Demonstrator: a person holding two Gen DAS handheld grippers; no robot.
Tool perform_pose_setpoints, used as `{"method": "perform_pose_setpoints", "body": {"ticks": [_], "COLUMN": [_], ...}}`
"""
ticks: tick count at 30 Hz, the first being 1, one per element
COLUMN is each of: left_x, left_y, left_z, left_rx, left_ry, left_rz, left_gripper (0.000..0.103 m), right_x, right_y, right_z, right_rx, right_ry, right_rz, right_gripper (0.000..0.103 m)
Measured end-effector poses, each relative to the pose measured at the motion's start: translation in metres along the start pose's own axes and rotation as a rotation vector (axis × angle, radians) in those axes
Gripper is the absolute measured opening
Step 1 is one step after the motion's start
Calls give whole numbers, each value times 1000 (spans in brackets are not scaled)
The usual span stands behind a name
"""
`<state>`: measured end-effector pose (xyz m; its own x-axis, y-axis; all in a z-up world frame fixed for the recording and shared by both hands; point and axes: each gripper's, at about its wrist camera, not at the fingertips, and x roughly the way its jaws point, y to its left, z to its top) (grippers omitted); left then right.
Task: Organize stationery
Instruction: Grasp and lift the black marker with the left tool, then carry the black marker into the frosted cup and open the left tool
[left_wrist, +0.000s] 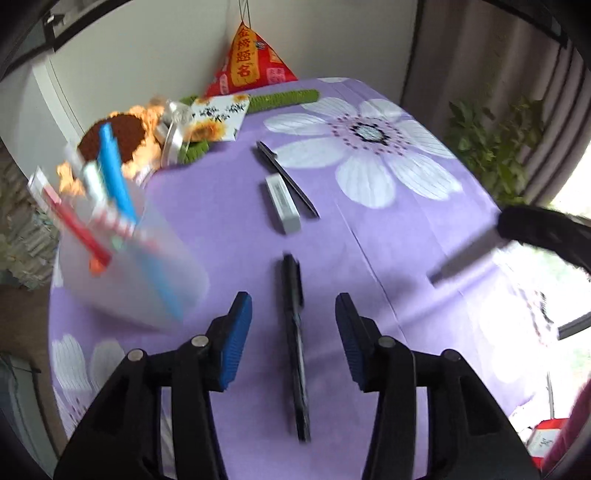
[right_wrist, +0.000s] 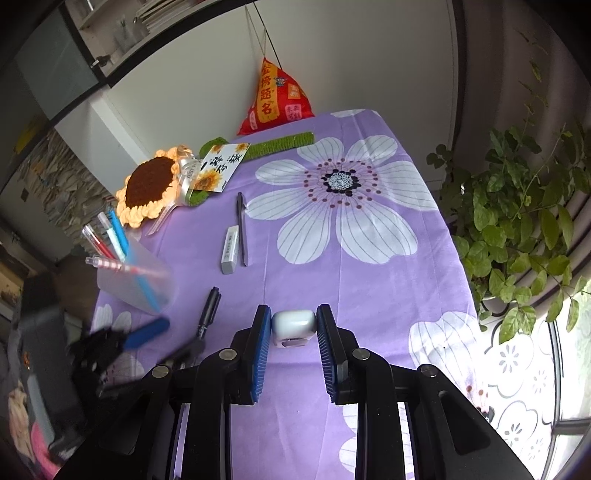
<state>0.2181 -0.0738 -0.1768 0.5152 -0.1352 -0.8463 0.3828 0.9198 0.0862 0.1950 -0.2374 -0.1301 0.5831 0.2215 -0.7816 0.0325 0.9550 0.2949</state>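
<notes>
A black marker (left_wrist: 295, 343) lies on the purple cloth between the open jaws of my left gripper (left_wrist: 293, 310), which hangs above it; it also shows in the right wrist view (right_wrist: 208, 310). A translucent cup (left_wrist: 125, 266) holding several pens stands to the left, also seen in the right wrist view (right_wrist: 136, 280). A white eraser (left_wrist: 282, 203) and a dark pen (left_wrist: 288, 179) lie further back. My right gripper (right_wrist: 293, 317) is shut on a small white rounded object (right_wrist: 293, 326). The left gripper appears blurred at the right view's lower left (right_wrist: 144, 334).
A crochet sunflower (right_wrist: 149, 186), a sunflower card (right_wrist: 219, 168), a green strip (right_wrist: 280, 146) and a red pyramid bag (right_wrist: 275, 99) sit at the table's far end. A leafy plant (right_wrist: 517, 229) stands off the right edge of the flowered tablecloth (right_wrist: 369, 280).
</notes>
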Motion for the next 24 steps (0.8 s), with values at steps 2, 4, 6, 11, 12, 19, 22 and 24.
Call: {"method": "perform_pose_setpoints", "body": {"ticks": [2, 4, 6, 11, 12, 19, 22, 24], "left_x": [13, 28, 37, 20, 10, -69, -88, -105], "left_y": [0, 0, 1, 11, 14, 26, 33, 40], "left_z": [10, 17, 18, 11, 11, 2, 0, 0], "left_rx": [-5, -11, -17, -60, -71, -106, -122, -137], "left_ry": [30, 65, 102, 88, 67, -120, -173, -217], "left_rz": [0, -9, -4, -62, -71, -121, -124, -118], "left_gripper": [43, 39, 23, 12, 12, 11, 9, 9], "right_x": [-4, -8, -10, -11, -11, -7, -7, -7], "right_y": [0, 0, 0, -2, -2, 6, 11, 15], "right_z": [0, 0, 0, 3, 3, 4, 4, 4], "right_rx": [-1, -6, -4, 5, 4, -21, -29, -35], "right_ry": [-5, -11, -16, -21, -21, -16, -14, -13], "right_rz": [-2, -4, -6, -15, -14, -6, -6, -5], "right_gripper": [26, 26, 26, 26, 26, 26, 26, 26]}}
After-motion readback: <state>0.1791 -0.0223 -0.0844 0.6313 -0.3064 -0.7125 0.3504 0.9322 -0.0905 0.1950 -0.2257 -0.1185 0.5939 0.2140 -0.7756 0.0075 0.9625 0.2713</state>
